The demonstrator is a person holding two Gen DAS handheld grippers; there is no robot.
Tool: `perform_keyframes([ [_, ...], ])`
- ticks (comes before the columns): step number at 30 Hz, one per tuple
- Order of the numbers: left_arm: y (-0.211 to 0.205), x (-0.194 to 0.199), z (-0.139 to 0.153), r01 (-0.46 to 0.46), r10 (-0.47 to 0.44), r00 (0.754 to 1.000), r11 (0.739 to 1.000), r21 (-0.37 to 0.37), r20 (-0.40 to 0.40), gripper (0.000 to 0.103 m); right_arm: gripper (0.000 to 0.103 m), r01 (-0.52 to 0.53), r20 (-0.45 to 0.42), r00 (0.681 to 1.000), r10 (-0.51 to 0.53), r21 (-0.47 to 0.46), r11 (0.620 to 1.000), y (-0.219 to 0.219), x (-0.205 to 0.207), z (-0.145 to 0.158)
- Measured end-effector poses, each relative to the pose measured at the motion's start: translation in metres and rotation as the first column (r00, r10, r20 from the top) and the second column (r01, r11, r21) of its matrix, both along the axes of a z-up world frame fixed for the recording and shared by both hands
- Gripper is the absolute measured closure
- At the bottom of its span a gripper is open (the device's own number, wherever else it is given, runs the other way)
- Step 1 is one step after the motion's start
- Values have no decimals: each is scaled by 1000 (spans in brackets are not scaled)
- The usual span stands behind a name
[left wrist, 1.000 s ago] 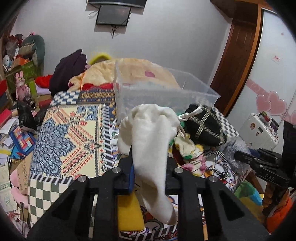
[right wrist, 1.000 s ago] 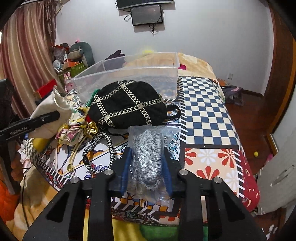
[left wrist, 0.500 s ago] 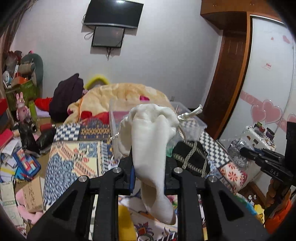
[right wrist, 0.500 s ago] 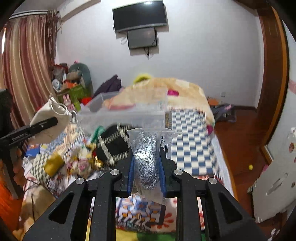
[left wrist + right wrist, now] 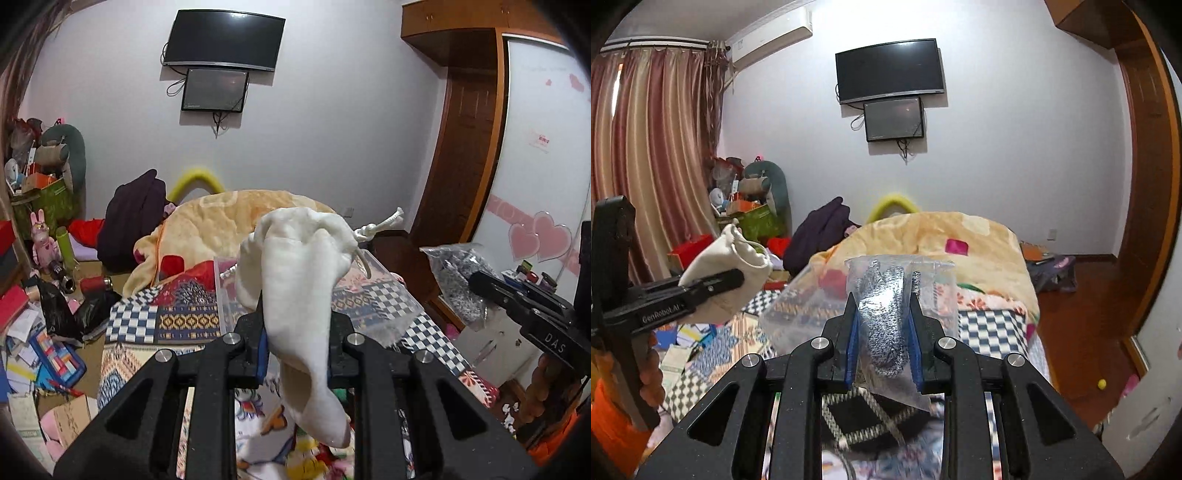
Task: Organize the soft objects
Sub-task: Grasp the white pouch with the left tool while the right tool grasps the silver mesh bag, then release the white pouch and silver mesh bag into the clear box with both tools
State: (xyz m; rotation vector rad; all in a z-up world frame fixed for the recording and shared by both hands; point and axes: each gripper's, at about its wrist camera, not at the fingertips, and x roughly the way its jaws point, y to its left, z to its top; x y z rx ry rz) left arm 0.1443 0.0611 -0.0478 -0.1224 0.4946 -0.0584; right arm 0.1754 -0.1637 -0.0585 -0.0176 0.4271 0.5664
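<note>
My left gripper [image 5: 297, 325] is shut on a cream drawstring pouch [image 5: 299, 280] and holds it high above the bed; the pouch also shows in the right wrist view [image 5: 727, 280]. My right gripper [image 5: 881, 314] is shut on a clear plastic bag of grey speckled fabric [image 5: 886, 314], also held high; the bag shows at the right of the left wrist view [image 5: 456, 284]. The clear plastic bin [image 5: 798, 310] lies below and ahead of both grippers, partly hidden by them. A black bag with chain straps [image 5: 864, 417] lies under the right gripper.
The bed has a patterned patchwork cover [image 5: 177, 314] and a peach blanket [image 5: 942, 236] at its far end. Clutter and boxes fill the floor on the left [image 5: 33, 325]. A wardrobe [image 5: 535, 184] stands on the right. Screens hang on the far wall [image 5: 890, 70].
Both grippers have risen well above the bed with their loads. The bin and the black bag have dropped low in both views.
</note>
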Motion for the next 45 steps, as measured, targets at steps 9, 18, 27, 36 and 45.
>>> perform_keyframes([
  [9, -3, 50, -6, -11, 14, 998, 999, 48, -62, 82, 82, 1, -26, 1000, -2, -32, 999, 24, 36, -6],
  [18, -4, 101, -39, 19, -8, 978, 998, 54, -206, 82, 81, -25, -135, 991, 11, -101, 995, 45, 77, -34],
  [27, -5, 134, -77, 54, -33, 938, 997, 50, -345, 82, 81, -48, -276, 961, -1, -170, 984, 59, 107, -61],
  [36, -13, 136, -85, 67, -32, 937, 994, 89, -349, 72, 56, -66, -291, 957, 9, -186, 980, 60, 102, -61],
  [45, -13, 101, -47, 53, -31, 971, 995, 86, -239, 49, 35, -35, -182, 983, 7, -149, 988, 40, 75, -27],
])
